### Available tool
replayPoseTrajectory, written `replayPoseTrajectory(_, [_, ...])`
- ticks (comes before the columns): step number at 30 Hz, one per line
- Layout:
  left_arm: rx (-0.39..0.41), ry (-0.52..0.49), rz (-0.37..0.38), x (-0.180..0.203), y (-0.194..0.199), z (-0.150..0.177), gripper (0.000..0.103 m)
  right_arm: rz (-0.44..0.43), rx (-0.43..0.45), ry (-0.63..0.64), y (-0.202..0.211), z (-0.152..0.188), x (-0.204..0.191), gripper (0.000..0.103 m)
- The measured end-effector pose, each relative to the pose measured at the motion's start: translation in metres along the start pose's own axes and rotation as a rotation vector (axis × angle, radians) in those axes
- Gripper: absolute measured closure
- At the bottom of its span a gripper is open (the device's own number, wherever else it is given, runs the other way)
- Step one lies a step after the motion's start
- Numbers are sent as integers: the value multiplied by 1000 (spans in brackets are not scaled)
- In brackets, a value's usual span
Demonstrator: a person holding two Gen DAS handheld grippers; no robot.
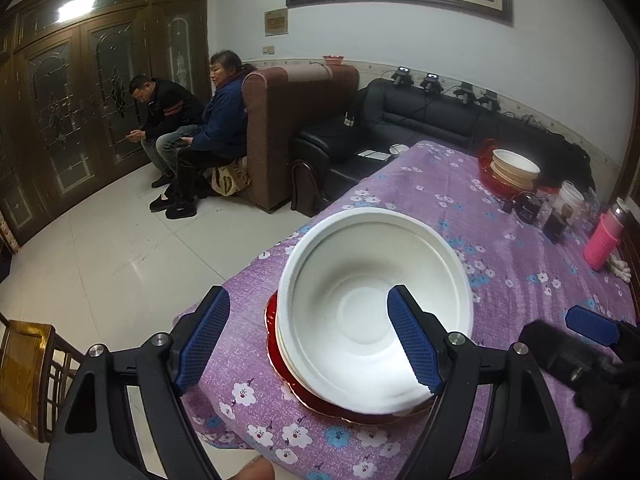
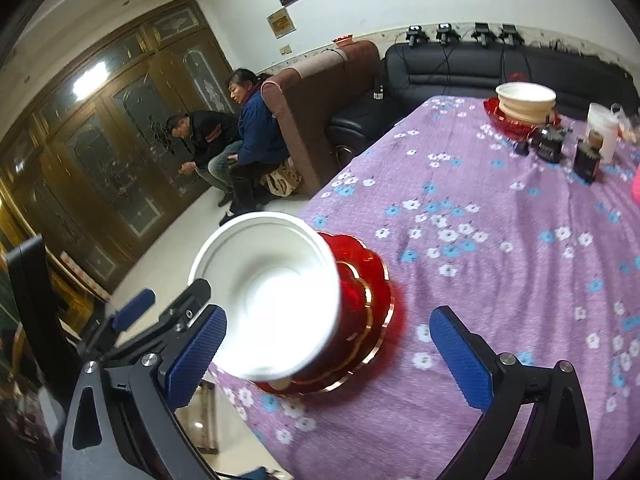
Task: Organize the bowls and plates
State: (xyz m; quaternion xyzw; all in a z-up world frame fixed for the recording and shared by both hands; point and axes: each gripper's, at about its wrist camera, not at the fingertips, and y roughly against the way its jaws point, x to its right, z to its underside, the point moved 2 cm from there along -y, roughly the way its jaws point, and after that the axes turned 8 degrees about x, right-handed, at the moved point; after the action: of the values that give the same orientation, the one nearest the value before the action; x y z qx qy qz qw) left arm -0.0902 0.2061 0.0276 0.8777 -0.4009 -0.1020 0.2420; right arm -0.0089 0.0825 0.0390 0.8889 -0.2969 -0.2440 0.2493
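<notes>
Over on the left two people (image 1: 188,128) sit by the dark wooden doors (image 1: 80,92), next to the brown armchair (image 1: 296,120), with the black sofa (image 1: 420,116) running along the wall beyond. Nearer me, at the near corner of the table under its purple flowered cloth (image 1: 500,280), the left gripper (image 1: 308,340) hangs over the stack with its blue pads spread apart and nothing between them pressed; one pad shows in front of the bowl's hollow, the other out over the cloth's edge. The white bowl (image 1: 368,300) sits upright on the red plates (image 2: 360,300), gold-rimmed and scalloped, stacked one on another close to the table's edge. Just right of that stack the right gripper (image 2: 340,356) is held wide open too, gripping nothing, its left pad beside the bowl's wall and its right pad over bare cloth. Farther right, at the far end of the table, a second pile of cream bowls (image 1: 514,168) rests on another red plate (image 1: 490,172), with small dark jars (image 1: 554,220) and a pink bottle (image 1: 604,236) near it
</notes>
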Motion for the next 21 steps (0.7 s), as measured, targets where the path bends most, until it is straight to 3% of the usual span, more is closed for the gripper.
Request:
replayPoseTrajectory(4, [-2, -15, 16, 5, 7, 0, 15, 9, -64, 103, -3, 12, -6, 0])
replayPoseTrajectory(10, [-17, -33, 9, 5, 6, 3, 11, 6, -68, 135, -3, 23, -11, 1])
replayPoseTrajectory(13, [-31, -35, 18, 5, 4, 4, 0, 16, -75, 145, -4, 25, -11, 1])
replayPoseTrajectory(21, [-49, -41, 66, 9, 3, 7, 0, 30, -103, 191, -5, 34, -11, 0])
